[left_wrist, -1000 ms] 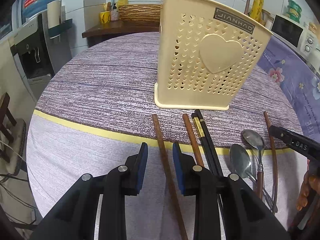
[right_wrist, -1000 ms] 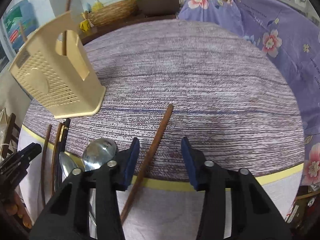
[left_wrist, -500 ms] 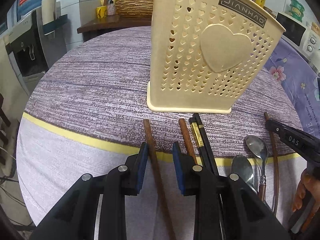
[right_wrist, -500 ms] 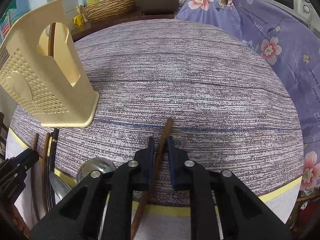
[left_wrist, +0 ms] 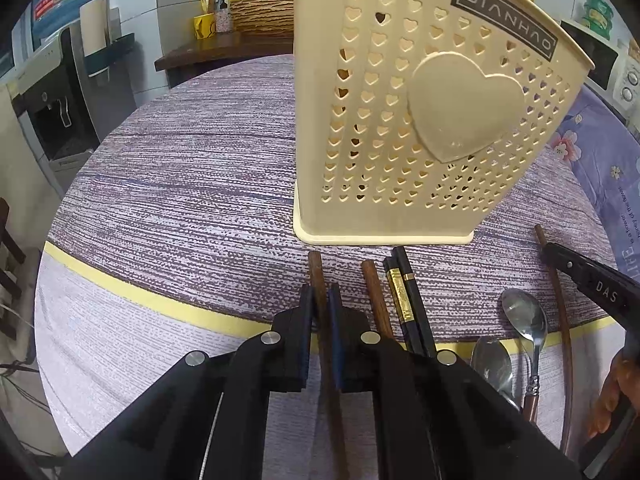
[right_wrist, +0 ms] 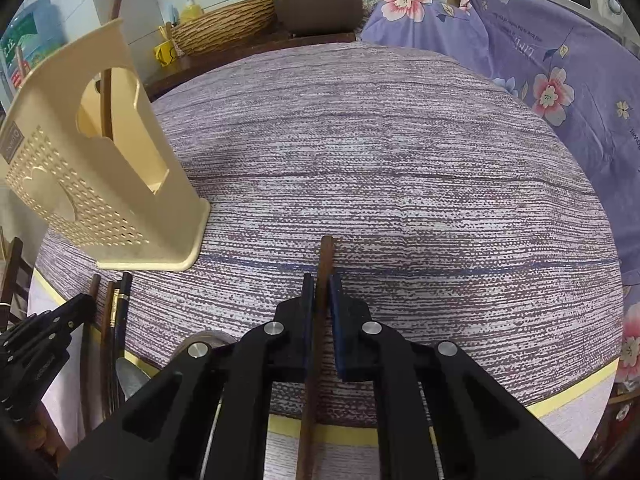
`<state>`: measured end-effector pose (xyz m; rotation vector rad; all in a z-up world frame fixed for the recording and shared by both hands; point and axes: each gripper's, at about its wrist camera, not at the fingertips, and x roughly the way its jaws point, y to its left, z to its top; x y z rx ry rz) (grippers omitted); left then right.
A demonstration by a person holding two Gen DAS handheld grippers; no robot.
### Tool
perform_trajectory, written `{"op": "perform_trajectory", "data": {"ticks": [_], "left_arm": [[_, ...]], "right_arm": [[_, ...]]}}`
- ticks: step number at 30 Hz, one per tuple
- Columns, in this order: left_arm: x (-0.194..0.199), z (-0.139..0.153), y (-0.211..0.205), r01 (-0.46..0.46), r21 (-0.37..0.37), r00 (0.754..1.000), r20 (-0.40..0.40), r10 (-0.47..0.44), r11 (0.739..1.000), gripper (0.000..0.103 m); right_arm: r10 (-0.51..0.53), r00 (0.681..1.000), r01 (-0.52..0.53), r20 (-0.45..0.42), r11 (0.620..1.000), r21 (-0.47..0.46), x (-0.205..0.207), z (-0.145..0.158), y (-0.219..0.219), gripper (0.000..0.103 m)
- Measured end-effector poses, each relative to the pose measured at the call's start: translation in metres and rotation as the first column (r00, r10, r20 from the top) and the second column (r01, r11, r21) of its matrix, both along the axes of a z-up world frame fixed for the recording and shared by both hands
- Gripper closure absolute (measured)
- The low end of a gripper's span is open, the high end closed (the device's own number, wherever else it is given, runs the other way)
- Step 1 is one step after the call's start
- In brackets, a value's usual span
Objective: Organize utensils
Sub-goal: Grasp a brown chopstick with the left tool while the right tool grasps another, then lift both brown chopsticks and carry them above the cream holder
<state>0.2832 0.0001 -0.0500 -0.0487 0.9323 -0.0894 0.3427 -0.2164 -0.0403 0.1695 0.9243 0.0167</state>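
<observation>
My left gripper point(left_wrist: 322, 300) is closing its jaws on a brown wooden chopstick point(left_wrist: 315, 268), blue pads pressed to both sides near its far end. The chopstick lies just in front of the cream heart-pattern utensil holder point(left_wrist: 420, 120). My right gripper point(right_wrist: 320, 284) is likewise closing on a second brown chopstick point(right_wrist: 326, 254) to the right of the holder point(right_wrist: 100, 184). One chopstick point(right_wrist: 106, 100) stands inside the holder. Between the grippers lie another brown chopstick point(left_wrist: 374, 292), a black pair point(left_wrist: 410, 304) and two spoons point(left_wrist: 524, 320). I cannot tell if either held chopstick is off the cloth.
A round table with a purple striped cloth point(right_wrist: 400, 160) and yellow border carries everything. A flowered purple sheet point(right_wrist: 540, 72) covers something at the right. A wicker basket point(right_wrist: 224, 32) and a pot sit on a shelf behind. A water dispenser point(left_wrist: 52, 96) stands far left.
Both grippers went from open around their chopsticks to shut on them. The left gripper also moved forward toward the holder and to the right over its chopstick.
</observation>
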Motion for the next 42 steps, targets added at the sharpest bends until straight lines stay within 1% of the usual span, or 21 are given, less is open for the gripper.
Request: {"op": "perform_trajectory", "data": {"ticks": [3, 8, 10, 13, 15, 17, 20, 23, 30, 34, 38, 42], "left_arm": [[-0.001, 0.007, 0.003, -0.007, -0.002, 0.999, 0.032, 0.007, 1.000, 0.094], [-0.015, 0.041, 0.019, -0.003, -0.068, 0.992, 0.123, 0.011, 0.998, 0.094], [-0.025, 0.061, 0.027, 0.002, -0.092, 0.984, 0.175, 0.014, 0.996, 0.095], [-0.043, 0.093, 0.037, 0.018, -0.118, 0.963, 0.268, 0.014, 0.993, 0.095], [-0.051, 0.110, 0.044, 0.029, -0.127, 0.950, 0.312, 0.012, 0.992, 0.095], [-0.058, 0.122, 0.048, 0.037, -0.140, 0.940, 0.342, 0.013, 0.989, 0.095], [-0.067, 0.136, 0.056, 0.048, -0.168, 0.926, 0.377, 0.020, 0.985, 0.095], [-0.069, 0.143, 0.060, 0.055, -0.170, 0.917, 0.399, 0.018, 0.984, 0.095], [-0.073, 0.145, 0.061, 0.072, -0.175, 0.908, 0.418, 0.008, 0.982, 0.095], [-0.075, 0.149, 0.065, 0.072, -0.184, 0.905, 0.425, 0.013, 0.980, 0.095], [-0.079, 0.165, 0.069, 0.080, -0.186, 0.890, 0.457, 0.014, 0.979, 0.095], [-0.079, 0.194, 0.069, 0.097, -0.173, 0.864, 0.503, 0.003, 0.980, 0.095]], "right_arm": [[0.021, 0.999, -0.022, 0.045, 1.000, 0.012, -0.008, 0.013, -0.002, 0.094], [0.055, 0.986, -0.066, 0.160, 0.995, 0.070, -0.029, 0.052, -0.016, 0.094], [0.066, 0.973, -0.085, 0.222, 0.994, 0.075, -0.040, 0.074, -0.023, 0.095], [0.085, 0.949, -0.106, 0.305, 0.993, 0.051, -0.059, 0.107, -0.030, 0.095], [0.091, 0.932, -0.113, 0.351, 0.993, 0.043, -0.071, 0.125, -0.036, 0.095], [0.094, 0.919, -0.124, 0.382, 0.991, 0.054, -0.080, 0.140, -0.045, 0.095], [0.086, 0.907, -0.129, 0.412, 0.989, 0.078, -0.090, 0.157, -0.055, 0.095], [0.086, 0.900, -0.131, 0.427, 0.989, 0.076, -0.092, 0.165, -0.059, 0.095], [0.103, 0.894, -0.142, 0.436, 0.988, 0.058, -0.095, 0.167, -0.054, 0.095], [0.117, 0.885, -0.152, 0.451, 0.988, 0.042, -0.097, 0.174, -0.052, 0.095], [0.140, 0.867, -0.173, 0.479, 0.985, 0.026, -0.098, 0.193, -0.048, 0.095], [0.174, 0.845, -0.211, 0.506, 0.977, 0.016, -0.089, 0.223, -0.041, 0.095]]}}
